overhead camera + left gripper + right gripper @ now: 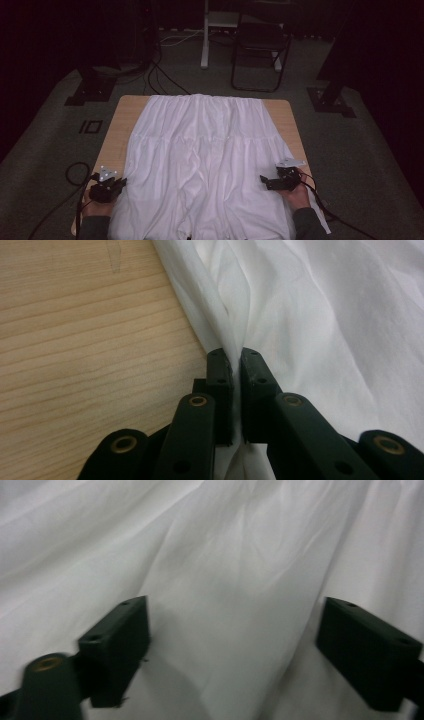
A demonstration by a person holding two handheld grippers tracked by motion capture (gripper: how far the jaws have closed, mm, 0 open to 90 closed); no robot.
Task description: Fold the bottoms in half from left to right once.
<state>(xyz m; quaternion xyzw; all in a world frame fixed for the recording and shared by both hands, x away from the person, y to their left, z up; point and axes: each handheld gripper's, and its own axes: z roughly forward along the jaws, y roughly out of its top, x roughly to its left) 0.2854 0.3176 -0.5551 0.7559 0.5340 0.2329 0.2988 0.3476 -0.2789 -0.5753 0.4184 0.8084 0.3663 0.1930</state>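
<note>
A white garment [205,165] lies spread flat on the wooden desk [112,135], its long axis running from the person's edge to the far edge. The left tool [235,362] is clenched on its left edge. The right tool [232,645] stands spread wide over the cloth's right side, gripping nothing.

The plain white, pattern-free fabric garment [210,160] lies on the pale wooden worktop [117,130], which shows light tan grain lines. Both the left claw [236,360] and the right claw [232,650] are matt black, with brass-coloured rivets. The carpeted floor [50,145] is dull grey-green.
</note>
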